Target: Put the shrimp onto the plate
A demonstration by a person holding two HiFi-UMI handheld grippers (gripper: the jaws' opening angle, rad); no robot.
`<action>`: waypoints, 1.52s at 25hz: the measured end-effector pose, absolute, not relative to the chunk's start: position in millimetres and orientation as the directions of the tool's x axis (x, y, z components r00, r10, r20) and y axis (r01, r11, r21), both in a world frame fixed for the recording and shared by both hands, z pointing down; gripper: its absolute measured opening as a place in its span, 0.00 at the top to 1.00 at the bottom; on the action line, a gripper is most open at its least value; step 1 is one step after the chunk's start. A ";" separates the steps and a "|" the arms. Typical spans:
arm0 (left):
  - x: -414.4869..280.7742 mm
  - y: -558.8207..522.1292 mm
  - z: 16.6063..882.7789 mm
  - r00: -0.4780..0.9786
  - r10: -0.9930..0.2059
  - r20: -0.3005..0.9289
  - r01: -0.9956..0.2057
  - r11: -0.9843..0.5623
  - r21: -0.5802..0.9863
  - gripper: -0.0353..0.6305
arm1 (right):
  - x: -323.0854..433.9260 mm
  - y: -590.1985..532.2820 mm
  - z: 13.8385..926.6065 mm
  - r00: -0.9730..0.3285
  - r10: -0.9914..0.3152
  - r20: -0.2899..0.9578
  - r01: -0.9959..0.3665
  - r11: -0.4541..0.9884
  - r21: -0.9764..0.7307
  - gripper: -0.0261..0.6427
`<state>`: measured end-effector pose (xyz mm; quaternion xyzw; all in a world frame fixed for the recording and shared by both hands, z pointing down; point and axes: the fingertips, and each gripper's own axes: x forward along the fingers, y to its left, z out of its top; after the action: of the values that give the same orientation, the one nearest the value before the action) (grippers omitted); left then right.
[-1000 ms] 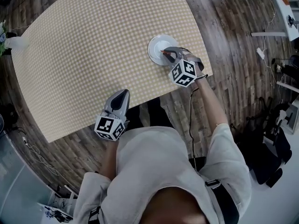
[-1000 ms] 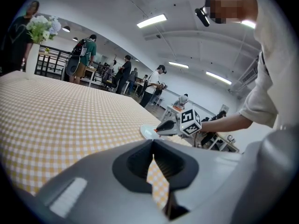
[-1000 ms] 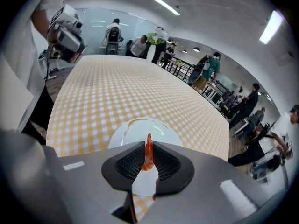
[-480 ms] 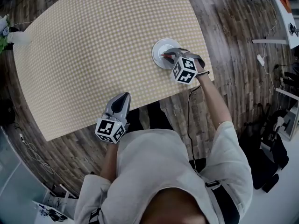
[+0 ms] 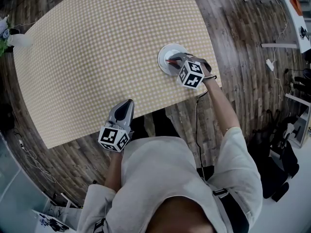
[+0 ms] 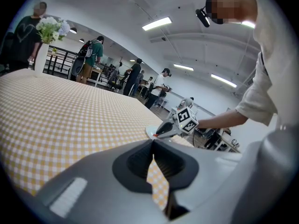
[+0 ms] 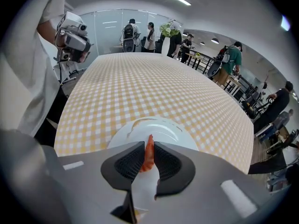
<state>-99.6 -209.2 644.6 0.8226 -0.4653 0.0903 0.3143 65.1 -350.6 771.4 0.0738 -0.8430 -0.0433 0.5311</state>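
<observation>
Firstly, at the left of the head view, the grey left gripper (image 5: 127,102) with its black-and-white marker cube is at the near edge of the table, over the yellow-and-white checked tablecloth (image 5: 97,42). Its jaws are closed together with nothing between them, and it is well apart from the work. Going to the right, the round white ceramic plate (image 5: 166,49) lies near the right edge of the table, and the grey right gripper (image 5: 170,60) points steeply down over it. Between its ribbed black pads stands the small orange shrimp (image 7: 148,154). The jaws are only a little apart and have just been opening, but the pads seem to touch the shrimp on both sides, so I judge that it is not yet released. The shrimp's long axis runs along the line of the jaws, with its thin end toward the plate, and the middle of the plate lies directly beyond that end. The right hand is clearly the nearer one. The next move probably needs only a wider opening, perhaps after a small lowering.
</observation>
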 end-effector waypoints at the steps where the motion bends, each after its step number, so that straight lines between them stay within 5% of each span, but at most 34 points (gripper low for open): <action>1: -100.0 -209.8 644.8 0.550 -0.709 0.441 -0.823 -0.368 0.433 0.93 | 64.5 -350.7 771.4 -0.429 -0.170 0.887 -0.081 0.985 0.150 0.87; 25: -84.5 -202.8 647.2 0.557 -0.699 0.448 -0.819 -0.373 0.435 0.93 | 70.1 -365.3 757.7 -0.532 -0.185 0.826 -0.280 0.959 0.035 0.65; 32: -76.0 -206.6 648.2 0.557 -0.705 0.439 -0.820 -0.385 0.423 0.93 | 76.9 -372.5 753.8 -0.546 -0.258 0.797 -0.329 0.941 0.080 0.87; 38: -60.7 -192.9 640.6 0.555 -0.698 0.452 -0.824 -0.388 0.413 0.93 | 96.6 -356.2 753.4 -0.534 -0.282 0.797 -0.334 0.937 0.108 0.94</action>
<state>-60.7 -192.9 640.6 0.8268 -0.4602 0.1023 0.3066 96.6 -356.2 753.4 0.1759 -0.8754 0.0285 0.4494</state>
